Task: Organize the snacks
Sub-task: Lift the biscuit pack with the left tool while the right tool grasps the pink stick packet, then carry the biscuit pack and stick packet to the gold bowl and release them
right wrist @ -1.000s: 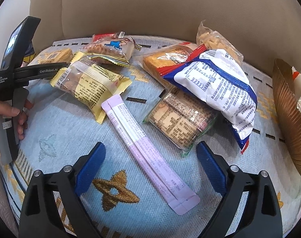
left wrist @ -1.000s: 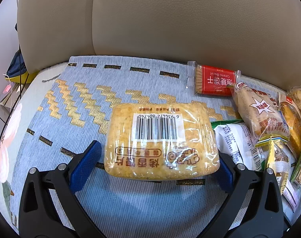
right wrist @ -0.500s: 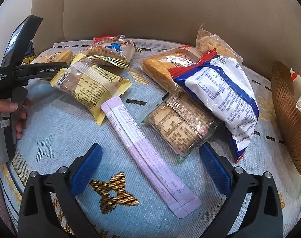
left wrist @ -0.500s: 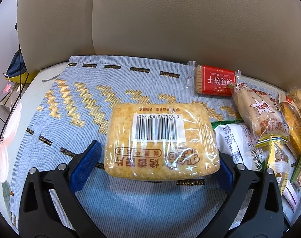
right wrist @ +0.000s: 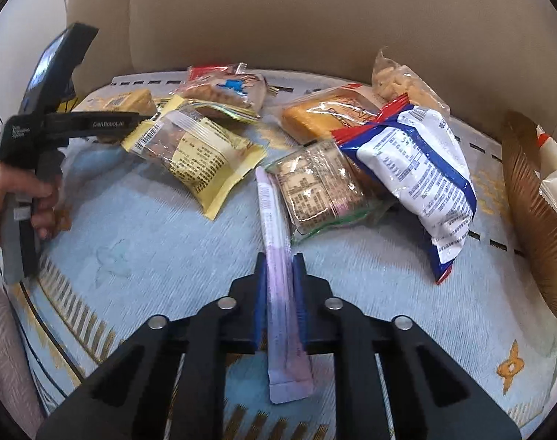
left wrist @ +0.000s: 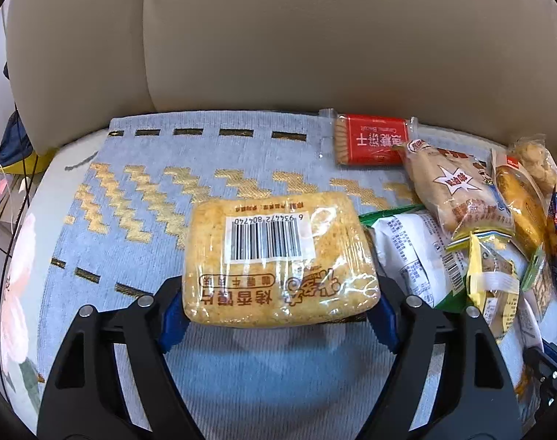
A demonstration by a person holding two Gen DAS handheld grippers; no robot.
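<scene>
My left gripper (left wrist: 278, 304) is shut on a flat golden cracker pack (left wrist: 278, 256) with a barcode label, held over the blue-and-gold cloth (left wrist: 131, 220). My right gripper (right wrist: 280, 293) is shut on a long lilac stick sachet (right wrist: 278, 256) that points away from me along the fingers. The left gripper body (right wrist: 40, 128) and the hand holding it show at the left of the right wrist view. Loose snacks lie in a pile: a yellow pack (right wrist: 197, 150), a clear green-edged biscuit pack (right wrist: 315, 183) and a white, blue and red bag (right wrist: 417, 161).
A gold ribbed basket (right wrist: 527, 220) stands at the right edge with pale packs in it. A red biscuit pack (left wrist: 370, 139), a bread pack (left wrist: 450, 190) and a white-green bag (left wrist: 414, 253) lie right of the cracker pack. Beige sofa cushions (left wrist: 315, 36) rise behind.
Both grippers have closed: the left onto the cracker pack, the right onto the lilac sachet, which has turned to lie straight along the fingers.
</scene>
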